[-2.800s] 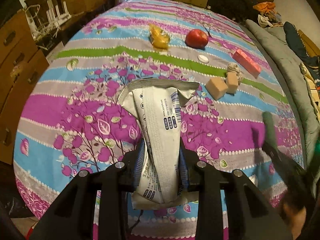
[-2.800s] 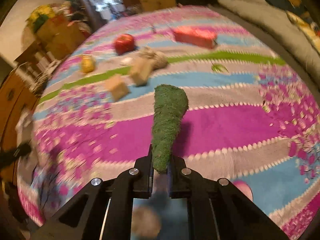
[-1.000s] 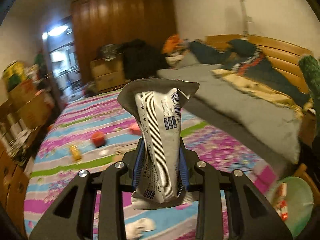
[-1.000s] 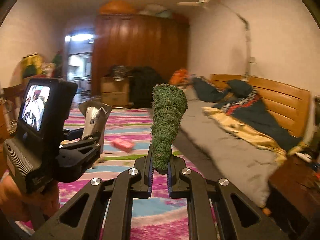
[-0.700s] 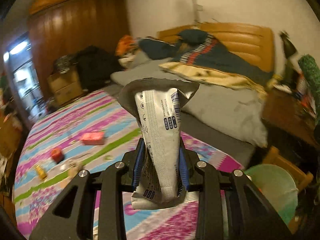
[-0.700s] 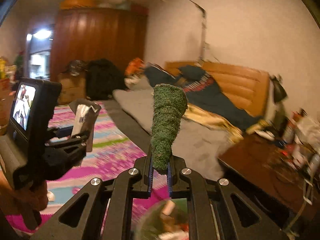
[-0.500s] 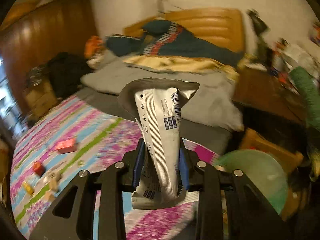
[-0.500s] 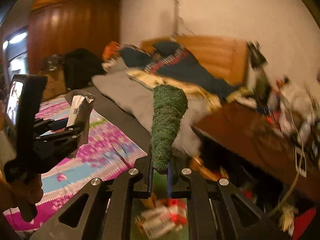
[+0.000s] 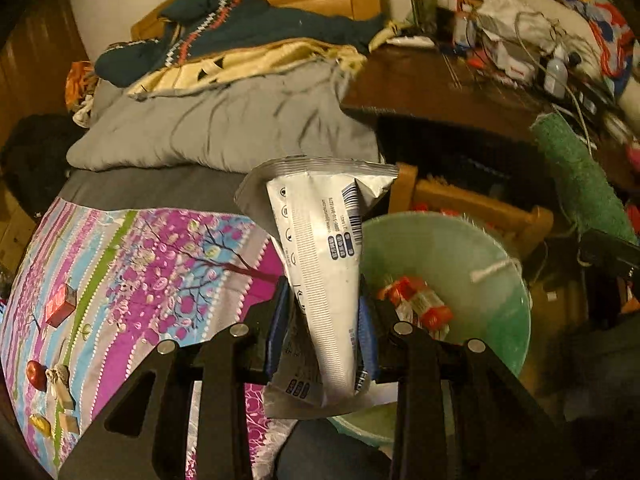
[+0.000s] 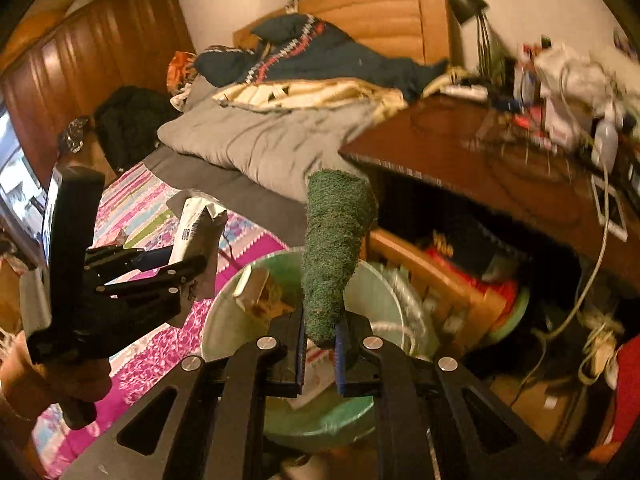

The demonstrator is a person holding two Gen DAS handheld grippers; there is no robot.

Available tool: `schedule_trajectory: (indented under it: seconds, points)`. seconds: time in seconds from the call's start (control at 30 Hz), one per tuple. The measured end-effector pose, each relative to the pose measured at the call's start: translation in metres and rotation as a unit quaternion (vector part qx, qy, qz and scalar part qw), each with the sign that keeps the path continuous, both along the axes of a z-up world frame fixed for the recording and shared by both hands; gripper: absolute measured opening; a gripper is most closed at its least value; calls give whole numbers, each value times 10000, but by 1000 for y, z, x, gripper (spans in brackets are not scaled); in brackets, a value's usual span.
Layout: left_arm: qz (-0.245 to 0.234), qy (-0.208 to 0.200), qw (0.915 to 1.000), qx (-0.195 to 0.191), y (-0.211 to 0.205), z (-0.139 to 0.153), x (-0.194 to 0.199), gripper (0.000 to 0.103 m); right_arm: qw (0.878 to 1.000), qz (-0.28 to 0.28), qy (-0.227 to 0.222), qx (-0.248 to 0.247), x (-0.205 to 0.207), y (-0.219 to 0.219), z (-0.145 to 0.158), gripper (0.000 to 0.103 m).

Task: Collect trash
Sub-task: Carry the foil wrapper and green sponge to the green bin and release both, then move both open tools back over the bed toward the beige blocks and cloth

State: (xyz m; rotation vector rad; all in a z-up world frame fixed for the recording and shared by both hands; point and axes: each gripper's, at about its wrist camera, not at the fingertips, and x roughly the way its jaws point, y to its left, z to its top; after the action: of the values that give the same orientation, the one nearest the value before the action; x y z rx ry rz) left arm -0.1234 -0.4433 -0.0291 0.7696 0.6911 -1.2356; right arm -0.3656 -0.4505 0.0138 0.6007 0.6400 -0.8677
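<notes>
The silver snack wrapper point(image 9: 324, 280) was pinched upright in the left tool point(image 9: 324, 312), just over the near rim of the green trash bin point(image 9: 500, 280). The right tool point(image 10: 320, 336) clamped a green scouring pad point(image 10: 332, 248) above the same bin. Each should probably be centred over the opening before letting go, lest it catch the rim.

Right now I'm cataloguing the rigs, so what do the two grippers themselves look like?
Both are matte black, with angular arms that have triangular cut-outs and round silver bolt heads. The left gripper and the right gripper each have flat fingers lined with blue pads. From the right wrist view, the left unit carries a black box with a lit screen, gripped by a bare hand.
</notes>
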Motion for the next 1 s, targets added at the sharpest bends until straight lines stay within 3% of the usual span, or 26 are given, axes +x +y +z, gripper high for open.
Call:
schedule_trajectory:
  seconds: [0.33,0.53,0.57,0.63,0.67,1.0]
  points:
    - [-135,337,9990,256,-5,-8,1,30,9985,-9,-190,510,1,0,-18,12]
    - [-258,568,9974,371,-8,-17,2,31,9982,30,-312,520,6,-5,-14,12]
    - [-339,634,9967,374,-9,-18,1,34,9980,144,-287,551,11,-6,-15,17]
    - [-386,600,9966,400,-9,-19,0,61,9984,211,-129,499,17,-5,-18,54]
    - [-357,557,9973,312,-8,-18,0,73,9989,192,-90,410,19,-4,-18,61]
    - [-42,628,9975,320,-2,-20,15,74,9991,24,-187,381,12,-7,-19,63]
